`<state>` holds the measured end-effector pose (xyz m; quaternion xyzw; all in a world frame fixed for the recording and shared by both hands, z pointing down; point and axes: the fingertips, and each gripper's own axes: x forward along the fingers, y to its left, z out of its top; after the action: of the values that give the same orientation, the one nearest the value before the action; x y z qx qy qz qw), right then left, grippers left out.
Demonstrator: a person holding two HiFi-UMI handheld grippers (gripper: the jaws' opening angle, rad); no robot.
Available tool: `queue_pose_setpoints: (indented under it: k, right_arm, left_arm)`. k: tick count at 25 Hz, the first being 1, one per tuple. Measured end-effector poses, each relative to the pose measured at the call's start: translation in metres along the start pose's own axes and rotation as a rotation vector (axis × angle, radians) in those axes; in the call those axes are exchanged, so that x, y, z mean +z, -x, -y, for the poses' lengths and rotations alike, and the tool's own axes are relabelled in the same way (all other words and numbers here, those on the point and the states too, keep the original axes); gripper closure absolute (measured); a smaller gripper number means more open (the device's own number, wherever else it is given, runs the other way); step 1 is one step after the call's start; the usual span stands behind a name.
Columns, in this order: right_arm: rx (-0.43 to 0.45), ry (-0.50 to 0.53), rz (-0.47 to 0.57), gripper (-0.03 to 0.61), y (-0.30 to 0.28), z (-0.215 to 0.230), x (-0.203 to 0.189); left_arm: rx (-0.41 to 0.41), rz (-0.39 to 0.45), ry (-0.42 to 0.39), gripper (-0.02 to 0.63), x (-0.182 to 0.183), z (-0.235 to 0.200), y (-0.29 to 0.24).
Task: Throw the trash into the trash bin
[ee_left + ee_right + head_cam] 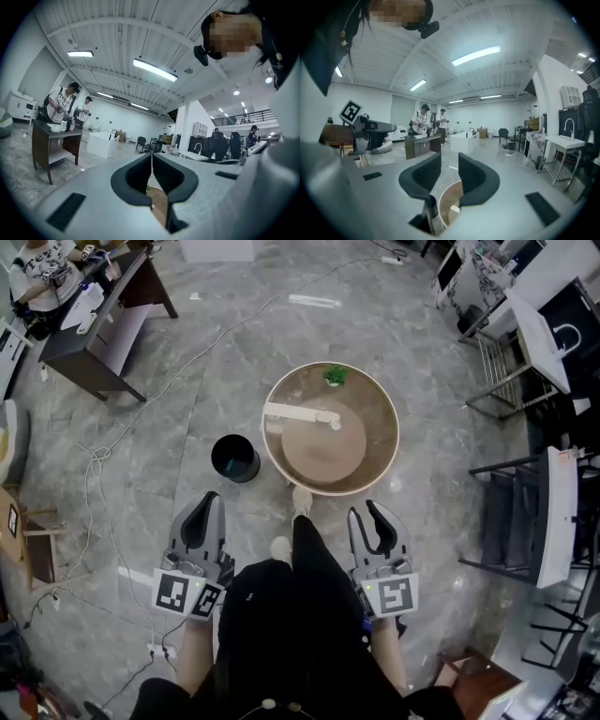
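Note:
A black trash bin (234,457) stands on the grey floor just left of a round wooden table (389,418). On the table's far edge lies a small green piece of trash (335,376). A white strip (295,412) and a small white lump (330,421) lie nearer its middle. Both grippers are held low in front of the person, short of the table. My left gripper (204,502) (152,157) is shut with nothing in it. My right gripper (368,510) (449,164) stands open and empty. Below its jaws in the right gripper view show the bin (432,206) and the table (452,199).
A dark desk (103,324) with a person beside it stands at the far left. Metal racks and chairs (525,512) line the right side. Cables (94,465) trail over the floor at the left. The person's shoes (300,501) are close to the table's near edge.

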<state>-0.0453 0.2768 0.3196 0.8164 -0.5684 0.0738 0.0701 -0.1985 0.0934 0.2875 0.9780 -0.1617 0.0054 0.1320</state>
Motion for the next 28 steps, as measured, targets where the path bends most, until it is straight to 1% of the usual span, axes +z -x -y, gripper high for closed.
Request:
queue_pose_setpoints:
  k: [4,6,9,11,13,15,16,18,21,23,24,26,28]
  right_arm:
    - [0.060,0.038,-0.088,0.452,-0.050,0.023,-0.024]
    - [0.090,0.056,-0.126,0.443,-0.075,0.037,-0.036]
    - [0.105,0.100,-0.216,0.428,-0.111,0.062,-0.061]
    - [0.115,0.135,-0.264,0.420,-0.133,0.077,-0.080]
    - [0.138,0.165,-0.301,0.412,-0.154,0.085,-0.100]
    - [0.162,0.190,-0.342,0.406,-0.175,0.091,-0.119]
    - [0.172,0.202,-0.359,0.407,-0.187,0.094,-0.129]
    - [0.194,0.213,-0.393,0.416,-0.207,0.100,-0.152]
    - [0.219,0.190,-0.471,0.425,-0.234,0.107,-0.194]
    - [0.228,0.165,-0.526,0.422,-0.252,0.111,-0.224]
    - [0.232,0.154,-0.556,0.420,-0.260,0.113,-0.240]
    - [0.235,0.139,-0.620,0.420,-0.275,0.117,-0.275]
    - [0.232,0.135,-0.695,0.420,-0.286,0.121,-0.311]
  left_arm:
    - [0.043,-0.023,0.018,0.611,-0.003,-0.015,-0.041]
    - [0.048,-0.026,0.038,0.611,-0.004,-0.022,-0.068]
    - [0.047,-0.039,0.043,0.611,-0.008,-0.030,-0.112]
    - [0.050,-0.065,0.047,0.611,-0.017,-0.035,-0.139]
    - [0.057,-0.112,0.056,0.611,-0.032,-0.041,-0.161]
    - [0.071,-0.167,0.076,0.611,-0.055,-0.048,-0.179]
    - [0.077,-0.194,0.099,0.611,-0.068,-0.052,-0.187]
    - [0.082,-0.244,0.170,0.609,-0.095,-0.056,-0.204]
    - [0.073,-0.327,0.259,0.595,-0.141,-0.058,-0.227]
    - [0.055,-0.402,0.328,0.547,-0.179,-0.061,-0.241]
    - [0.046,-0.445,0.370,0.534,-0.200,-0.062,-0.247]
    - [0.037,-0.530,0.447,0.534,-0.245,-0.067,-0.255]
    - [0.064,-0.604,0.505,0.534,-0.289,-0.075,-0.258]
